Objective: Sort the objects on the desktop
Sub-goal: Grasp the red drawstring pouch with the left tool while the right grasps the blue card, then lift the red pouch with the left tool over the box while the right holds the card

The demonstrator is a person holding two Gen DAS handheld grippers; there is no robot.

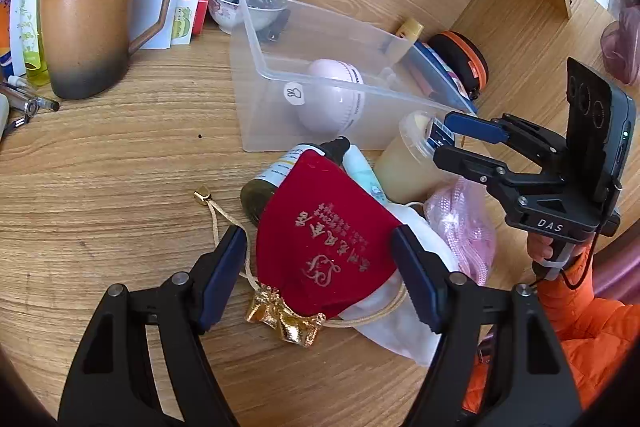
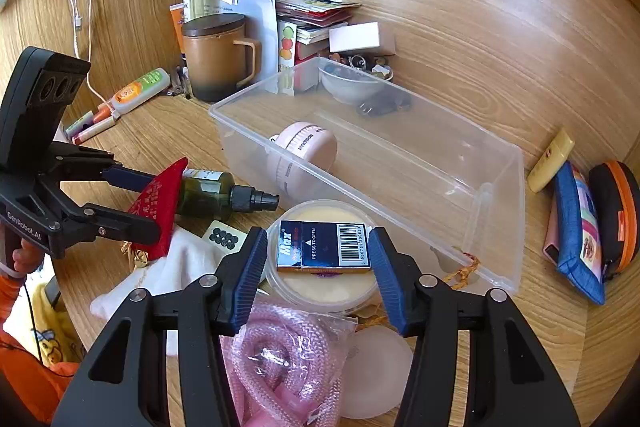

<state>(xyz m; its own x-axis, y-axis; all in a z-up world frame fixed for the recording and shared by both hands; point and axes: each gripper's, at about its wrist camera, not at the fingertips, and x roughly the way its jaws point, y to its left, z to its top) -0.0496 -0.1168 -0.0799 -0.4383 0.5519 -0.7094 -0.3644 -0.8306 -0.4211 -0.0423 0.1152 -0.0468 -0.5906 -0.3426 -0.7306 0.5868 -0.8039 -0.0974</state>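
A red velvet pouch (image 1: pixel 328 239) with gold print lies on the pile before the clear plastic bin (image 1: pixel 256 39). My left gripper (image 1: pixel 320 275) is open, its pads on either side of the pouch; it also shows in the right wrist view (image 2: pixel 136 199). My right gripper (image 2: pixel 318 267) is shut on a small blue staple box (image 2: pixel 324 246) above a cream lidded tub (image 2: pixel 320 291). In the left wrist view the right gripper (image 1: pixel 460 137) holds the box (image 1: pixel 442 133) by the tub (image 1: pixel 408 163). A pink round gadget (image 2: pixel 304 151) lies in the bin (image 2: pixel 496 227).
A green spray bottle (image 2: pixel 208 193), white cloth (image 2: pixel 176 267) and bagged pink rope (image 2: pixel 280 359) crowd the pile. A brown lidded mug (image 1: pixel 86 23), books, pens (image 1: pixel 32 103) and a bowl (image 1: pixel 226 9) stand behind. Pouches (image 2: pixel 580 231) lie right of the bin.
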